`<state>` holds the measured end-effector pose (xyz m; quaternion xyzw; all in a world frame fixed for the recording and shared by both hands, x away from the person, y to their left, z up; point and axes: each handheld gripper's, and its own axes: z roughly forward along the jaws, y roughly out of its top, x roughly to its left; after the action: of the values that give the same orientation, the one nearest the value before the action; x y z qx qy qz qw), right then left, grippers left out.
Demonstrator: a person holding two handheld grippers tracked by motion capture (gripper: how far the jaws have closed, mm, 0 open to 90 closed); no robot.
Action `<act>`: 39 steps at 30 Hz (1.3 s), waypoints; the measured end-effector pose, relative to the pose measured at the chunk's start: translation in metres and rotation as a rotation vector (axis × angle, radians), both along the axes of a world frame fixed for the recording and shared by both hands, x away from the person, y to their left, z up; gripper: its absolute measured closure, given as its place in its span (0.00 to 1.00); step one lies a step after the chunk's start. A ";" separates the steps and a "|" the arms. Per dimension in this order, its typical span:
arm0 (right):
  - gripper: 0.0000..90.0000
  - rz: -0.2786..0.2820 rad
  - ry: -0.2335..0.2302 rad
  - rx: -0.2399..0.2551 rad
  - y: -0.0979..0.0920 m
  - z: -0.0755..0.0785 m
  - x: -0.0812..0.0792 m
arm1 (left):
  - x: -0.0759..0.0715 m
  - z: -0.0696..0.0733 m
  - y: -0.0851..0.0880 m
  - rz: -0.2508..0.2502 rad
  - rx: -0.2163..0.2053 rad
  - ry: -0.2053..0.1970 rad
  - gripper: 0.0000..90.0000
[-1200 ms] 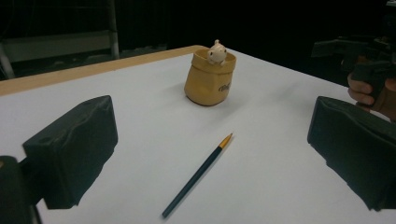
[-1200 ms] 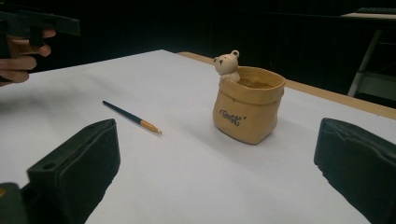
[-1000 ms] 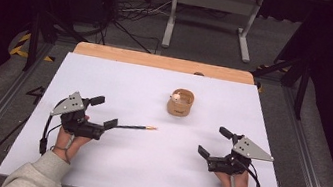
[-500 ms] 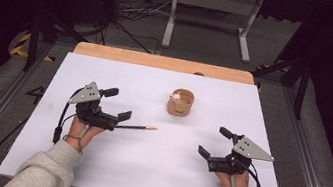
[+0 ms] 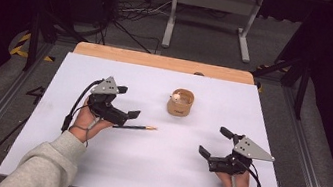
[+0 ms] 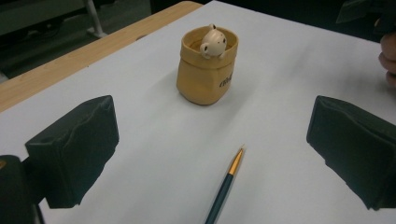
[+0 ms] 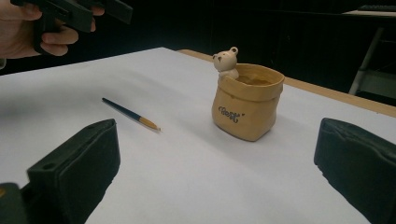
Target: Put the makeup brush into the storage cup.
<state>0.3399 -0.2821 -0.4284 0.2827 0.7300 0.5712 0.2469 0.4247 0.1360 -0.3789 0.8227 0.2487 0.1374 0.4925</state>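
Pencil (image 5: 135, 127) at centre-left of the high view, flat on the white sheet (image 5: 152, 172), its dark end under the wide-open left gripper (image 5: 127, 102); pot (image 5: 180, 103) above centre, right gripper (image 5: 214, 142) lower right, likewise open and empty. Left gripper view: pencil (image 6: 226, 185) bottom centre between spread jaws, untouched, pot (image 6: 207, 71) above. Right gripper view: pencil (image 7: 130, 113) left of centre, pot (image 7: 247, 101) right of it, jaws parted at both lower corners.

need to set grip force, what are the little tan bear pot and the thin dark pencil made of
Tan sack-shaped bear pot: likely glazed ceramic, given its soft sheen, rigid moulded folds and printed lettering. Thin dark pencil: probably painted wood or plastic, smooth dark green with a gold tip; the pictures leave it open.
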 end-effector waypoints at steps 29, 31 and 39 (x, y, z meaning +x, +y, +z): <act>0.00 0.012 0.016 -0.007 0.001 -0.001 0.001 | 0.027 0.001 -0.033 -0.073 0.394 0.210 0.05; 0.00 0.013 0.007 -0.022 0.002 0.000 0.000 | 0.027 0.000 -0.036 -0.081 0.421 0.217 0.05; 0.01 0.026 0.016 -0.030 0.003 -0.001 0.001 | 0.029 -0.005 -0.047 -0.131 0.512 0.255 0.06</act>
<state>0.3404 -0.2786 -0.4294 0.2741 0.7439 0.5612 0.2378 0.4541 0.0893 -0.3838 0.9452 0.2120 0.0589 0.2413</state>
